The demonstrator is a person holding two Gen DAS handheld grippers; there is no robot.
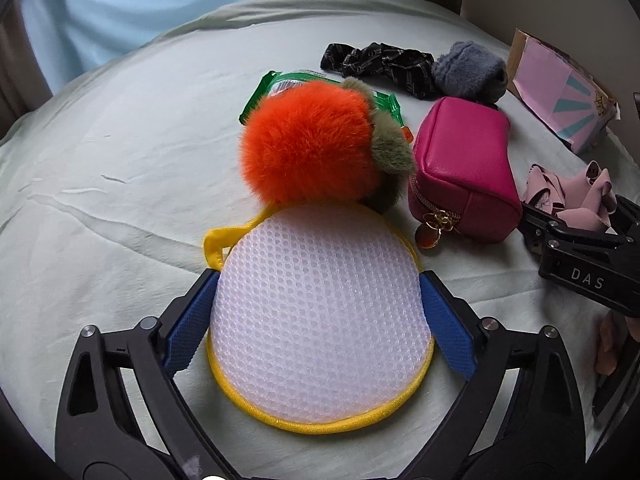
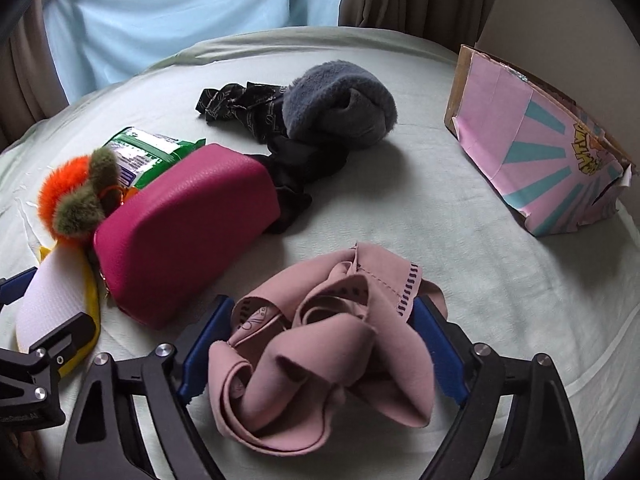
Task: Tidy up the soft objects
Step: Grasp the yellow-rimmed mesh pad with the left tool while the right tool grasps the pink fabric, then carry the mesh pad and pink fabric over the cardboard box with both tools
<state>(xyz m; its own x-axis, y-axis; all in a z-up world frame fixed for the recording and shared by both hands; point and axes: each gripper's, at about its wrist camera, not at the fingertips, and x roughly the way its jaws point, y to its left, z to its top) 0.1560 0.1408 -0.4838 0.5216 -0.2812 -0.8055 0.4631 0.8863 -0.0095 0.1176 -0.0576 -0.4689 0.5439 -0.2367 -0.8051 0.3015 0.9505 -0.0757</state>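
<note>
My left gripper [image 1: 318,300] is open, its blue pads on either side of a round white mesh pad with yellow trim [image 1: 320,312] that lies on the pale green sheet. An orange fluffy pom-pom [image 1: 308,144] sits just beyond it. My right gripper [image 2: 320,328] is open around a crumpled pink cloth [image 2: 324,364], which also shows in the left wrist view [image 1: 568,196]. A magenta zip pouch [image 2: 188,232] lies left of the cloth, also seen in the left wrist view [image 1: 464,172].
A grey fuzzy item [image 2: 340,100], a black printed fabric [image 2: 240,100] and a green packet [image 2: 152,152] lie further back. A pink cardboard box [image 2: 536,148] stands at the right. Curtains hang behind the bed [image 2: 440,220].
</note>
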